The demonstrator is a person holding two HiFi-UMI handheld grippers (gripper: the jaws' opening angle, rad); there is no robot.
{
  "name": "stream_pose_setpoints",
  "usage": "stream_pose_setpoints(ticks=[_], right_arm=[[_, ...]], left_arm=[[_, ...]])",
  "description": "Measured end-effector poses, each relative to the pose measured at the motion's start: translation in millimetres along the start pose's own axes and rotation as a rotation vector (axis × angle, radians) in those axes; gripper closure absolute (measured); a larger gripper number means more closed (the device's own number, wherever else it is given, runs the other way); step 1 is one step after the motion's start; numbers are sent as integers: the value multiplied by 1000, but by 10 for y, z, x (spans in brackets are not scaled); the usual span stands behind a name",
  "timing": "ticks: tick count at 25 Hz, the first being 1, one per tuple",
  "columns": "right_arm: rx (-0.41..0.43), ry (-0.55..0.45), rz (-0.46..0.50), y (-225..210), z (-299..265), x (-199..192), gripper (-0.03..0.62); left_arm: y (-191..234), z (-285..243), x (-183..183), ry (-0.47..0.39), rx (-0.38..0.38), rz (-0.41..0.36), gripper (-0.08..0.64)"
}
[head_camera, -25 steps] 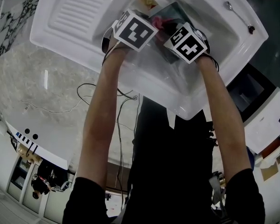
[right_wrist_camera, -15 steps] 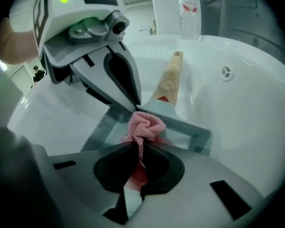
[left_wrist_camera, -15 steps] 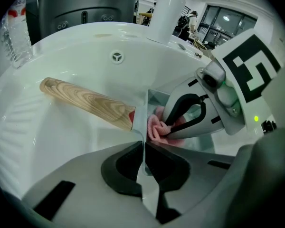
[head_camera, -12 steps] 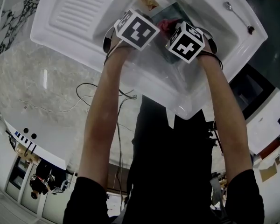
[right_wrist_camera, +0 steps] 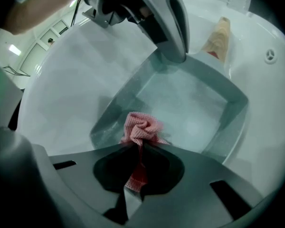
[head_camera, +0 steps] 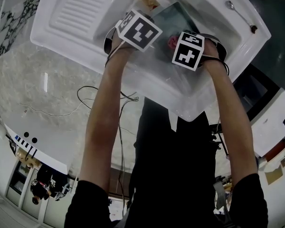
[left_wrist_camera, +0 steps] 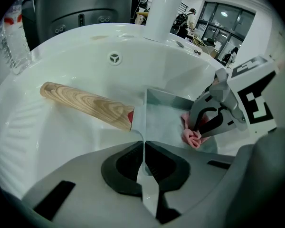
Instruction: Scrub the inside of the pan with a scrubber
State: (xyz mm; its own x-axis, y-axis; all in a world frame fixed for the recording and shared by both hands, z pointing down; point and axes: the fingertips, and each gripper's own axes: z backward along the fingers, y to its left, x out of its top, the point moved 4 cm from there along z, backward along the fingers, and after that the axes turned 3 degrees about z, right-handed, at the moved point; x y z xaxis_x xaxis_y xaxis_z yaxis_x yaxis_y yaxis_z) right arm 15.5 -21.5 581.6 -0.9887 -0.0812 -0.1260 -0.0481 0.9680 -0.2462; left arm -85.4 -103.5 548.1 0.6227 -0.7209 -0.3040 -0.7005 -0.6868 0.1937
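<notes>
The square metal pan (left_wrist_camera: 164, 120) lies in the basin of the white sink (head_camera: 80, 13). Its wooden handle (left_wrist_camera: 85, 106) points toward the ribbed side of the sink. The left tongs (left_wrist_camera: 143, 146) are closed on the thin wall of the pan, at the corner just beside the handle. The right tongs (right_wrist_camera: 138, 148) are closed on the pink scrubber (right_wrist_camera: 140, 127). The scrubber is inside the pan, close to the wall on the side away from the handle.
</notes>
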Motion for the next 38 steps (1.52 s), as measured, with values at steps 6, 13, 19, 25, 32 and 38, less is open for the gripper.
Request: stream_pose_setpoints(ticks=[6, 13, 19, 25, 32, 38], right_arm=[[-295, -148, -116, -446, 185, 174, 548], [-568, -109, -49, -753, 297, 328, 548], [-374, 64, 32, -381, 154, 64, 548], [-221, 231, 81, -93, 9, -272, 549], [-371, 341, 127, -310, 55, -314, 548], [-539, 312, 229, -613, 183, -91, 548]], left_arm=[[-8, -13, 18, 13, 34, -71, 517], [-21, -25, 24, 21, 51, -79, 517], [-15, -12, 7, 15, 48, -46, 518], [-16, -17, 9, 18, 49, -50, 517], [-46, -31, 13, 32, 70, -94, 517], [-71, -36, 22, 31, 50, -113, 517]])
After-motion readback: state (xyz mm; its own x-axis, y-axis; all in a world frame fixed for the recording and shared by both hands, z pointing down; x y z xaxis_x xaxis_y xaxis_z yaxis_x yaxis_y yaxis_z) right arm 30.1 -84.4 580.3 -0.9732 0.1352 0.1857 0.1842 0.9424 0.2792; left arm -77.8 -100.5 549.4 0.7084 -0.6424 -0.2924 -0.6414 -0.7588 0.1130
